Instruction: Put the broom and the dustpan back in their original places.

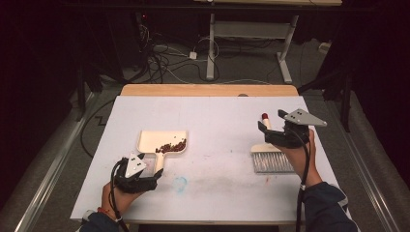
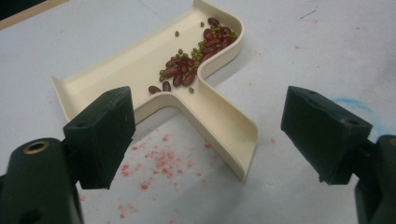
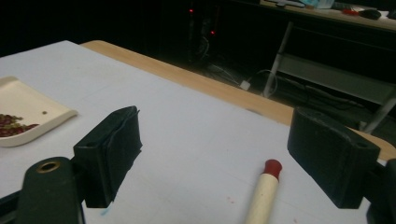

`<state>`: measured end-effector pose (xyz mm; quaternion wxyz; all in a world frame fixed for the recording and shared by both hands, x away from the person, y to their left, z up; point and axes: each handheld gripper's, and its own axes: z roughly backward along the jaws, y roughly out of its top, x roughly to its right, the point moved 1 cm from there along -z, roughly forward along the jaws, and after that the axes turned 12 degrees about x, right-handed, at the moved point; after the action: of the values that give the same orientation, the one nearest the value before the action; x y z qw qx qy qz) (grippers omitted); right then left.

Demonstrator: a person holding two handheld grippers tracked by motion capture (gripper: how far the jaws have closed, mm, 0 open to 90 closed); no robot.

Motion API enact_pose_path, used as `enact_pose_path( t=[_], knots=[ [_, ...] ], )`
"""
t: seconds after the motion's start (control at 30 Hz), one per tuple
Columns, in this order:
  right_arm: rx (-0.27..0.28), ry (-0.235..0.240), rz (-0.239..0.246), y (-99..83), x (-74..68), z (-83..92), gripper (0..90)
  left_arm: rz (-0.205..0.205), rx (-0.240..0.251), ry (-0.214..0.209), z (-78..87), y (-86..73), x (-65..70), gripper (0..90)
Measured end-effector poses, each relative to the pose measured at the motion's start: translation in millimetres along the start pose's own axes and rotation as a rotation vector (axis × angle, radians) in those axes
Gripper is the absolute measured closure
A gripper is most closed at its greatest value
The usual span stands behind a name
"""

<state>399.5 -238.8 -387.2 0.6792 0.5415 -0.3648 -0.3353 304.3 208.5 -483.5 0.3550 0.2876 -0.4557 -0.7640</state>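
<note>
- The left gripper (image 1: 155,172) held its jaws spread just behind the dustpan's handle (image 2: 224,128), nothing pinched.
- The dustpan (image 1: 151,140) lay flat, beans (image 1: 171,146) heaped at its back wall; light, rigid, best gripped by the handle.
- The right gripper (image 1: 271,129) hung wide open over the hand brush (image 1: 270,155), whose stiff handle looked graspable.

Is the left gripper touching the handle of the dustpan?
Apart. In the left gripper view the left gripper is open, and the dustpan handle lies between the jaws with bare table on both sides.
</note>
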Motion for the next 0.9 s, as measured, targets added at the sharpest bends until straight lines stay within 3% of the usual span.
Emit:
enact_pose_path(
  t=[0.27, 0.57, 0.73, 0.9],
  knots=[
    [0.016, 0.048, 0.03, 4.9, -12.9, 10.8, 16.5, -0.013, 0.005, -0.005, 0.3, 0.5, 2.0, 17.3],
    [0.058, 0.064, 0.066, 8.1, -20.1, 30.1, 17.1, -0.022, 0.007, -0.01, 0.5, 1.4, 3.7, 17.3],
    [0.061, 0.07, 0.096, 3.7, -23.2, 40.1, 16.8, -0.033, 0.003, -0.015, -0.4, 1.4, 4.9, 17.3],
    [0.062, 0.077, 0.108, -3.6, -24.3, 47.1, 16.6, -0.036, 0.032, -0.022, 2.0, 2.3, 6.1, 17.3]
  ],
)
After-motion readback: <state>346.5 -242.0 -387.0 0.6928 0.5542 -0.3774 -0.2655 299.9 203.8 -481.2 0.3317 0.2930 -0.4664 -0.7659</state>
